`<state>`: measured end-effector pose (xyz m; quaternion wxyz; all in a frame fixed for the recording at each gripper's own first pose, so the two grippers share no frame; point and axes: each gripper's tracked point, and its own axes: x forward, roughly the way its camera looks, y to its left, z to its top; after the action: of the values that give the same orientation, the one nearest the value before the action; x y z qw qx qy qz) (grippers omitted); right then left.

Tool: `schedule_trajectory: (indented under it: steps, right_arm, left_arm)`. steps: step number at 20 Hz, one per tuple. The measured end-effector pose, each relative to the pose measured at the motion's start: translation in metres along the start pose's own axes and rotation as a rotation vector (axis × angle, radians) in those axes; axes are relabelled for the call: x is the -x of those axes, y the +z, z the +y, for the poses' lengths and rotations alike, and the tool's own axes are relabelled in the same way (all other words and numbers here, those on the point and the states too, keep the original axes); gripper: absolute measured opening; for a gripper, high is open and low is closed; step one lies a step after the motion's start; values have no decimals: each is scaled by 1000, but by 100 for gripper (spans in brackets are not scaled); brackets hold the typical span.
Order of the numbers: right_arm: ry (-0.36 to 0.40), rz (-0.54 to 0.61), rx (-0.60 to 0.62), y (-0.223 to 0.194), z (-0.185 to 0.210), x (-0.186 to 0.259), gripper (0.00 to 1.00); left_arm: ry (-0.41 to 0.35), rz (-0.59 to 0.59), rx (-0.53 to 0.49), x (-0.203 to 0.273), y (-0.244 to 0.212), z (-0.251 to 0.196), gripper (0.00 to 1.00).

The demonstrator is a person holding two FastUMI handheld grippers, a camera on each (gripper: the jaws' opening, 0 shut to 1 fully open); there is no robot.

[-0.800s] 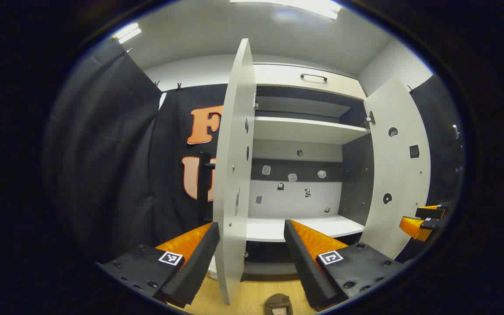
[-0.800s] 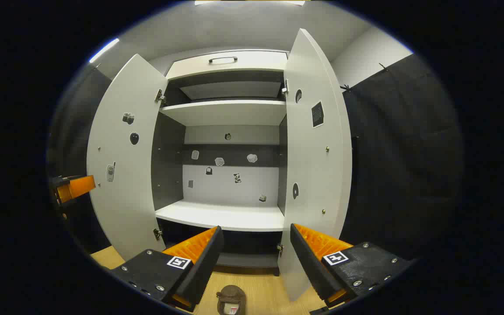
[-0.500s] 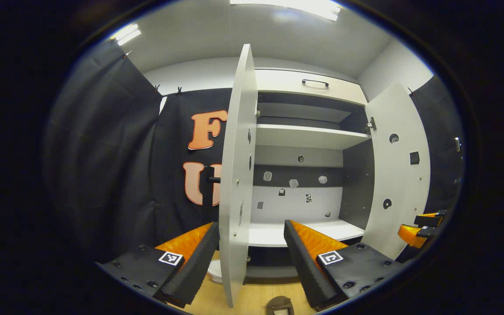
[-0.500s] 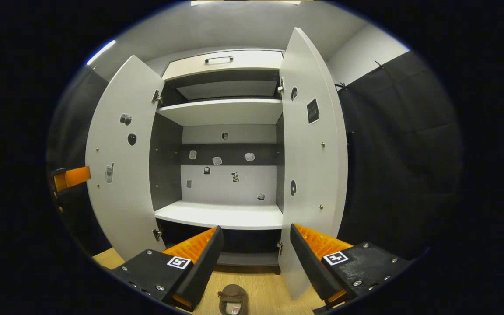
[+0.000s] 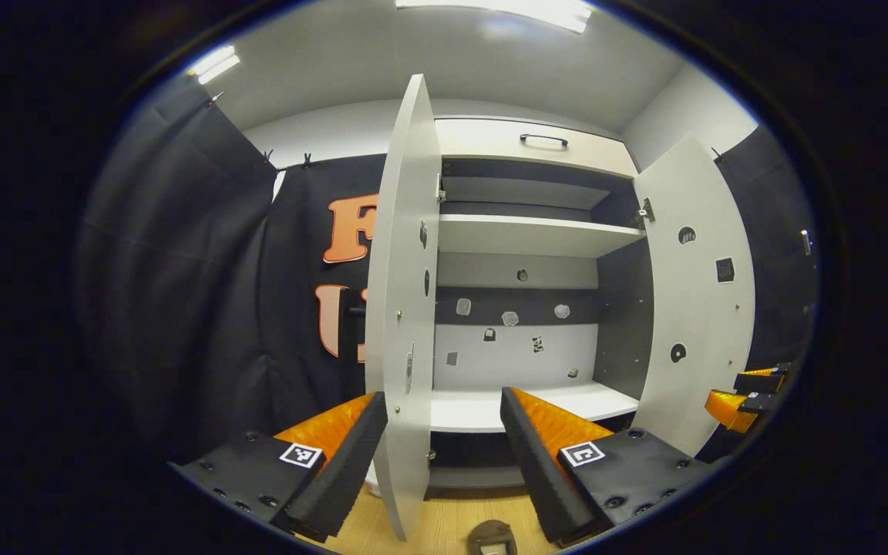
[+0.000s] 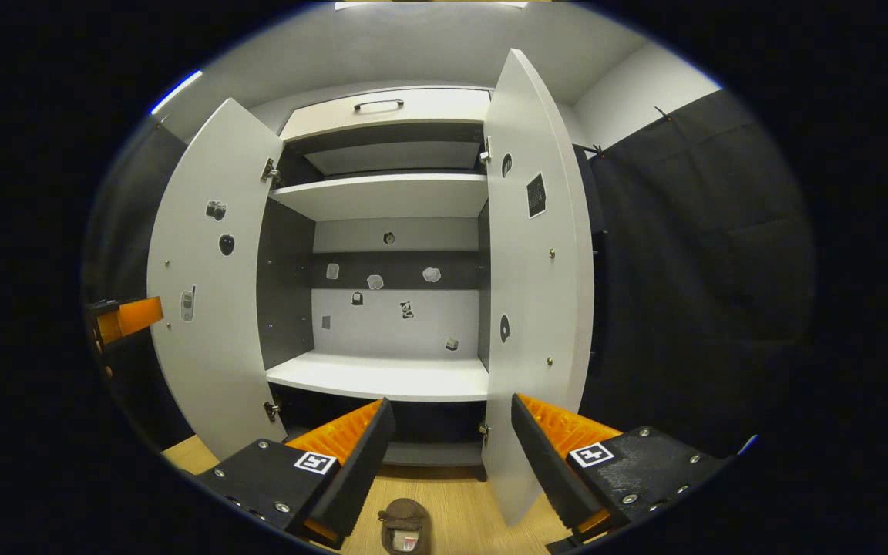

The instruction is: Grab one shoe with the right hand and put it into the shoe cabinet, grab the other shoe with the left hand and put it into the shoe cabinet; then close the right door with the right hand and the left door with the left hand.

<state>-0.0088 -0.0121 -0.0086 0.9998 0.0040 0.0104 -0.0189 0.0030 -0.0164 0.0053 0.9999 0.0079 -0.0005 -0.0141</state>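
Hovering spread and empty, right claw (image 6: 448, 455) above brown shoe (image 6: 404, 526); risk: descent clips white cabinet's open right door (image 6: 536, 308).

Left gripper (image 5: 444, 455), right gripper (image 6: 452, 462): black screwed bodies (2 square markers each).

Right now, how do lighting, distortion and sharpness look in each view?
Left gripper view: the ceiling light glares at the top, the left door bows from fisheye, focus is sharp. Right gripper view: even light, both doors curve outward, the shoe at the bottom edge is dim.
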Motion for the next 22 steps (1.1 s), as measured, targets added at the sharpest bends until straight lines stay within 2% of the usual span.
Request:
schedule_trajectory:
  steps: [3, 7, 15, 18, 21, 22]
  right_arm:
    - [6, 28, 2, -14, 3, -2, 94]
    - [28, 122, -2, -63, 13, -5, 94]
    - [85, 437, -28, -218, 40, -10, 94]
    - [88, 539, 1, -274, 46, -14, 87]
    - [80, 631, 22, -325, 48, -16, 72]
    - [77, 663, 27, -342, 49, -15, 68]
  left_arm:
    - [-5, 10, 0, -1, -6, -2, 94]
    - [-2, 29, -6, -1, -14, -1, 96]
    - [24, 40, -3, 0, -20, 11, 94]
    - [42, 52, -13, 1, -26, 19, 96]
    - [58, 67, -19, 3, -33, 25, 94]
    - [65, 73, -22, 3, -35, 27, 96]
